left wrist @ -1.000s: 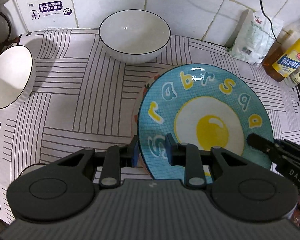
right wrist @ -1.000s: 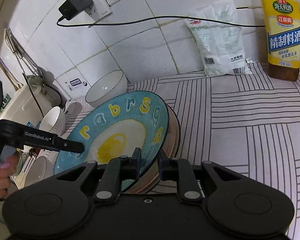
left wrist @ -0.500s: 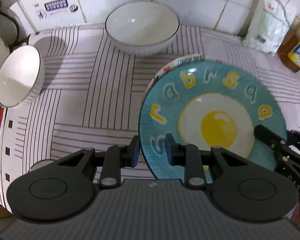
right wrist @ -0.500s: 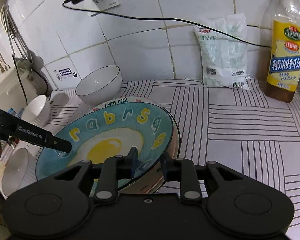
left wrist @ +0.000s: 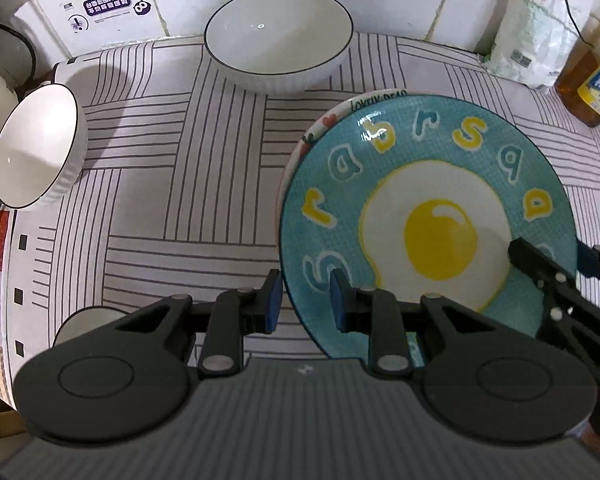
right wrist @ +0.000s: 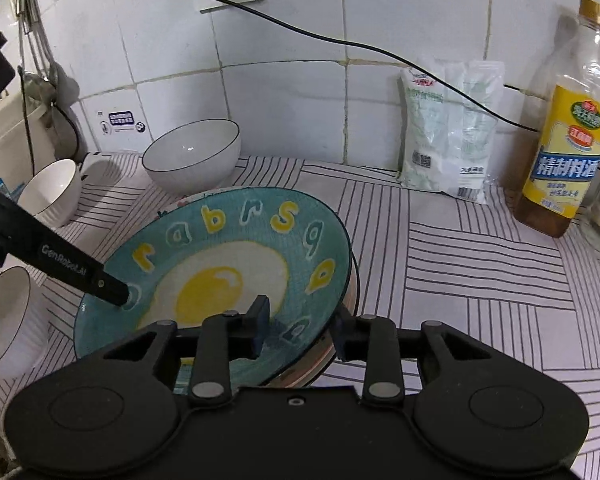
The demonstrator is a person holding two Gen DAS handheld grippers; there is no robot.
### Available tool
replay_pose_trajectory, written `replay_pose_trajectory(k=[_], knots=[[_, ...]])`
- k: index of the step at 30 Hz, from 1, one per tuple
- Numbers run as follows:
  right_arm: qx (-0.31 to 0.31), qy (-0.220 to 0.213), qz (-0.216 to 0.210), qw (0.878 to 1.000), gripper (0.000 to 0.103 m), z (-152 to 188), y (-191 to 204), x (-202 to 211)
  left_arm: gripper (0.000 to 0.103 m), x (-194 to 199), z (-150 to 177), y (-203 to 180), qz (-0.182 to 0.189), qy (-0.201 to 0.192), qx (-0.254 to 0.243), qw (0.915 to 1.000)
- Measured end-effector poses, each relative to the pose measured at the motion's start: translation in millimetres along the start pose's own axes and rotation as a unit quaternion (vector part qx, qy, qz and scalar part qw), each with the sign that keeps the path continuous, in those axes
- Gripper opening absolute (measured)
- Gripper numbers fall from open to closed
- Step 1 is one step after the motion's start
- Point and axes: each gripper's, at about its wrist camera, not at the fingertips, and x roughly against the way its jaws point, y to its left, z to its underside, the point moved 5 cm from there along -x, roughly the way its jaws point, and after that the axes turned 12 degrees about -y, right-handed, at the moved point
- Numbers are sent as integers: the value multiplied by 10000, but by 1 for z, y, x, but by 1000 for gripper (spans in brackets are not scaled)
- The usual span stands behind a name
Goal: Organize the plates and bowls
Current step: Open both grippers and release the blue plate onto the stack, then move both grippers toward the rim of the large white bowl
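Plates are stacked on the striped cloth [left wrist: 188, 184], at its right part in the left wrist view; the blue plate [left wrist: 420, 184] with the fried egg picture and yellow letters lies on top, and the rim of a second plate [left wrist: 320, 128] with red marks is seen just under its far left edge. From the right wrist view, more plate rims [right wrist: 340, 344] are seen under the blue one.

A big white bowl [left wrist: 278, 36] stands far, near the tiled wall. A smaller white bowl [left wrist: 34, 144] is tilted at the left edge of the cloth. One more white bowl [right wrist: 4, 320] is seen near the left in the right wrist view.

The left gripper [left wrist: 303, 303] is placed around the near left rim of the blue plate, jaws spread, with a gap seen between the left pad and the rim. The right gripper [right wrist: 298, 330] is placed around the near right rim, jaws also spread and not pressed on it.

A bottle [right wrist: 568, 152] and a white bag [right wrist: 448, 132] stand far right by the wall.
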Motion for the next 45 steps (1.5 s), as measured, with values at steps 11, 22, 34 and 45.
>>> replay_pose_trajectory(k=[11, 22, 34, 45], knots=[[-607, -302, 171, 9976, 36, -5, -15, 21, 24, 33, 4, -1, 39, -190, -101, 9998], [-67, -358, -45, 9993, 42, -27, 8, 79, 25, 95, 15, 10, -40, -463, -177, 9988], [21, -116, 106, 9999, 75, -25, 30, 126, 43, 146, 44, 26, -19, -644, -297, 9975], [195, -106, -255, 9994, 86, -8, 64, 138, 52, 164, 71, 56, -152, -764, -454, 9959]])
